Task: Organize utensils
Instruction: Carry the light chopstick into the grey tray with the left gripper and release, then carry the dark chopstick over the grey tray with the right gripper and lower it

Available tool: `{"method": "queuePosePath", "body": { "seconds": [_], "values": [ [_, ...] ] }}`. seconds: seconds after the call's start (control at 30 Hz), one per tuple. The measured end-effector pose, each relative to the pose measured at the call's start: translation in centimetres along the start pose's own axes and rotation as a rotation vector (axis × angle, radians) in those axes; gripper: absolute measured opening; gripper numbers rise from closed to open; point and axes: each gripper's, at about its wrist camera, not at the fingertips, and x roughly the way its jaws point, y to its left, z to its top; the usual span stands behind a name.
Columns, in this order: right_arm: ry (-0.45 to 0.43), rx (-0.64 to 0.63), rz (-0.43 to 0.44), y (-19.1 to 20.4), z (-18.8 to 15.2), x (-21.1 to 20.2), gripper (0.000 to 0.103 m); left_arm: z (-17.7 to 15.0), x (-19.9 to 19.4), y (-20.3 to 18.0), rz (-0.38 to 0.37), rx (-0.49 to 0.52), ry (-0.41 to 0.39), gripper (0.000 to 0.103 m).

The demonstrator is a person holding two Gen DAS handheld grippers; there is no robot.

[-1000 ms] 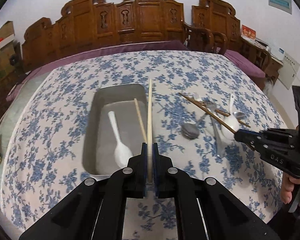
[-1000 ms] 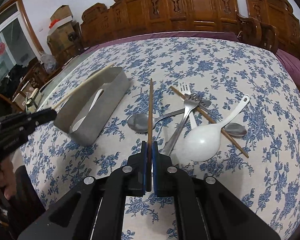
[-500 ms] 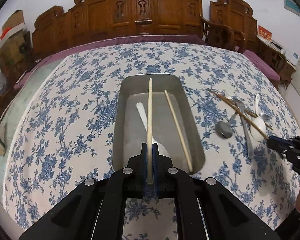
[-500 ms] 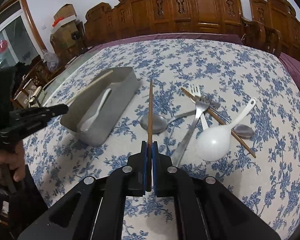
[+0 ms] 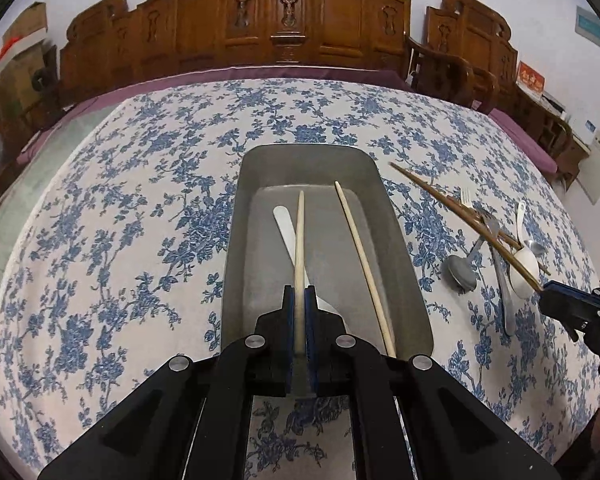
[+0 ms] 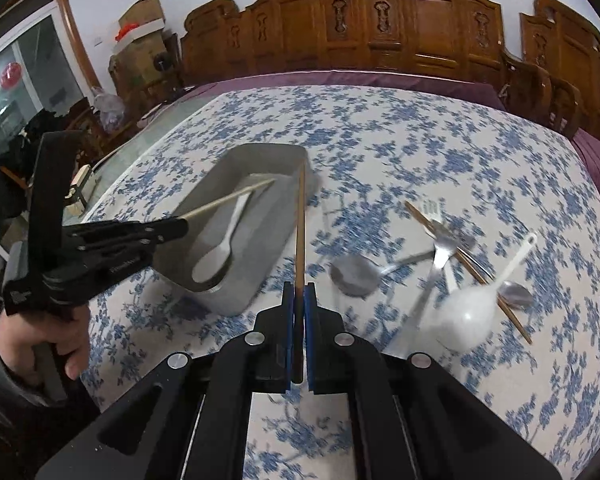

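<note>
A metal tray (image 5: pixel 400 240) lies on the flowered tablecloth. Inside it are a white spoon (image 5: pixel 286 228) and a pale chopstick (image 5: pixel 360 256). My left gripper (image 5: pixel 299 292) is shut on a second pale chopstick (image 5: pixel 299 236), held lengthwise over the tray. My right gripper (image 6: pixel 299 288) is shut on a dark brown chopstick (image 6: pixel 300 220) whose tip reaches the tray's (image 6: pixel 260 256) far corner. In the right wrist view the left gripper (image 6: pixel 182 226) hangs over the tray's near end. In the left wrist view the right gripper (image 5: pixel 542 294) shows at the right edge.
Right of the tray is a pile: a metal spoon (image 6: pixel 354 276), a fork (image 6: pixel 442 248), a large white spoon (image 6: pixel 468 312), another dark chopstick (image 6: pixel 472 272) and a small metal spoon (image 6: pixel 516 294). Carved wooden chairs (image 5: pixel 300 20) stand behind the table. A hand (image 6: pixel 28 340) holds the left tool.
My left gripper has carried its pale chopstick sideways until it is centred over the tray, and lower. My right gripper has lifted the dark chopstick off the pile and shifted toward the tray.
</note>
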Motion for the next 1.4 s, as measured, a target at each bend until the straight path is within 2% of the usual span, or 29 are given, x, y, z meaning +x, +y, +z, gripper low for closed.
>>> {"method": "queuePosePath", "body": {
  "seconds": [0.37, 0.43, 0.47, 0.6, 0.83, 1.1, 1.2, 1.27, 1.4],
  "values": [
    [0.008, -0.016, 0.008, 1.5, 2.3, 2.5, 0.006, 0.9, 0.2, 0.2, -0.054, 0.012, -0.022, 0.007],
    [0.014, -0.015, 0.004, 1.7, 2.6, 3.0, 0.006, 1.1, 0.0, 0.4, -0.074, 0.003, -0.027, 0.023],
    [0.017, -0.016, 0.003, 1.8, 2.7, 3.2, 0.006, 1.1, -0.2, 0.5, -0.081, 0.001, -0.031, 0.025],
    [0.017, -0.021, 0.002, 2.6, 3.1, 3.6, 0.006, 1.6, -0.9, 1.2, -0.079, 0.007, -0.05, 0.028],
    [0.027, -0.03, 0.003, 4.3, 4.1, 4.7, 0.006, 2.4, -2.8, 3.3, -0.045, 0.011, -0.094, 0.042],
    [0.055, -0.05, -0.009, 6.4, 4.8, 6.9, 0.006, 3.1, -4.7, 4.9, -0.016, 0.013, -0.142, 0.05],
    [0.069, -0.051, -0.021, 6.7, 4.9, 7.8, 0.006, 3.3, -4.9, 5.6, -0.02, -0.003, -0.151, 0.063],
    [0.077, -0.051, -0.028, 6.8, 4.9, 8.4, 0.006, 3.4, -5.0, 6.0, -0.017, -0.011, -0.155, 0.063],
    [0.089, -0.054, -0.042, 7.1, 5.0, 9.4, 0.006, 3.5, -5.1, 6.7, -0.016, -0.025, -0.157, 0.071]
  ]
}}
